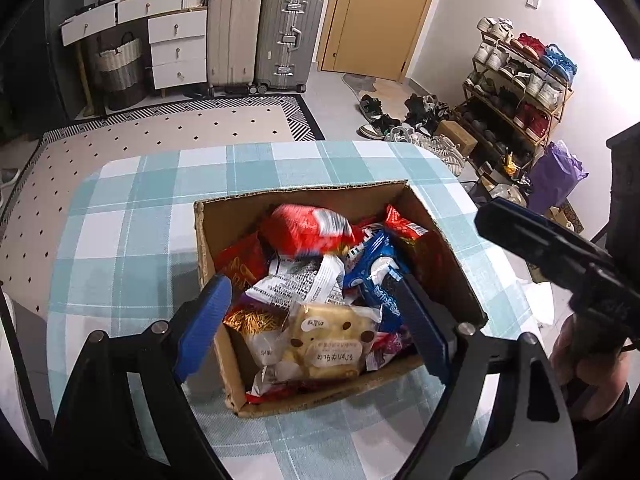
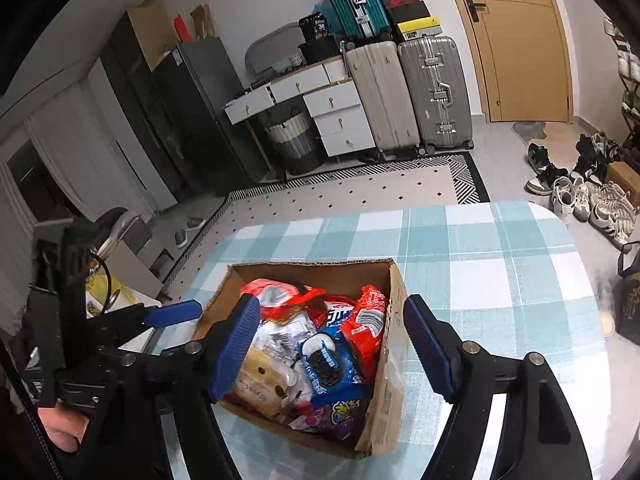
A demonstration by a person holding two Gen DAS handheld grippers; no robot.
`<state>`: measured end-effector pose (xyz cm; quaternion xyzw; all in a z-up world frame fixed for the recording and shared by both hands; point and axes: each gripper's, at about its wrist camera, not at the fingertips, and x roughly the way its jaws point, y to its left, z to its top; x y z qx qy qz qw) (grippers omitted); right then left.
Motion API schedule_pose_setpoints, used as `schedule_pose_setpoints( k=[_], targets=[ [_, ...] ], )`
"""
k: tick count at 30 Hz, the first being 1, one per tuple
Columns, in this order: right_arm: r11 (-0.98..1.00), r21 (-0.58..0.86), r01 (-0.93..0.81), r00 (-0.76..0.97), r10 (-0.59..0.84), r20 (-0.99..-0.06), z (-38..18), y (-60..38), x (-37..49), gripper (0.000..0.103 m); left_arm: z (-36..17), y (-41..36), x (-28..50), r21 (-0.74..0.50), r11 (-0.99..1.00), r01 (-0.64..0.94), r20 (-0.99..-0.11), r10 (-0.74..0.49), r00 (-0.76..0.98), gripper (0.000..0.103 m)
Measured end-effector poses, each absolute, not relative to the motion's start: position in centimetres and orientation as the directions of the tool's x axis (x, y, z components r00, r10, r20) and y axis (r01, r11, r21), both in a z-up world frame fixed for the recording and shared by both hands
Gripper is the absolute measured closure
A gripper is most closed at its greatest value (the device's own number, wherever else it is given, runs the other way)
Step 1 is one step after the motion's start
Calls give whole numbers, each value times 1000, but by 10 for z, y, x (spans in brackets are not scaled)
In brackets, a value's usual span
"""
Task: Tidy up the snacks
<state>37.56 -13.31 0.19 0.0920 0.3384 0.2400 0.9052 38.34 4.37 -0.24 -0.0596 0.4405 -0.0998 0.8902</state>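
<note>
A cardboard box (image 1: 440, 236) heaped with snack packets stands on the checked tabletop (image 1: 132, 216). Left gripper (image 1: 316, 328) and right gripper (image 2: 332, 348) hover over it, jaws apart and empty; a cream bread packet (image 1: 324, 344) lies topmost

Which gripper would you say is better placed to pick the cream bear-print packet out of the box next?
Left, probably. The left gripper is open with the bear-print packet framed between its fingers atop the pile. The right gripper frames the blue cookie packet instead.
</note>
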Motion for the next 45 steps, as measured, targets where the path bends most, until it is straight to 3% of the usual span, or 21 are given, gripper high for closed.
schedule_pose_setpoints(
  k=[11, 20, 30, 35, 45],
  targets=[
    [875, 303, -379, 698, 485, -527, 32, -144, 333, 27, 27, 49, 338, -132, 986, 98, -738, -163, 655, 19],
    [898, 228, -377, 765, 441, -470, 53, -150, 282, 27, 61, 58, 286, -96, 992, 84, -644, -126, 754, 1],
    [893, 186, -409, 818, 450, -360, 73, -156, 217, 26, 82, 62, 232, -66, 996, 67, -576, -93, 812, 1],
    [898, 157, -410, 847, 439, -299, 71, -161, 187, 16, 80, 64, 208, -45, 998, 51, -546, -68, 835, 1],
    [914, 113, -389, 884, 405, -235, 42, -169, 142, 12, 52, 71, 163, 13, 1000, 13, -469, -5, 883, 1]
  ],
)
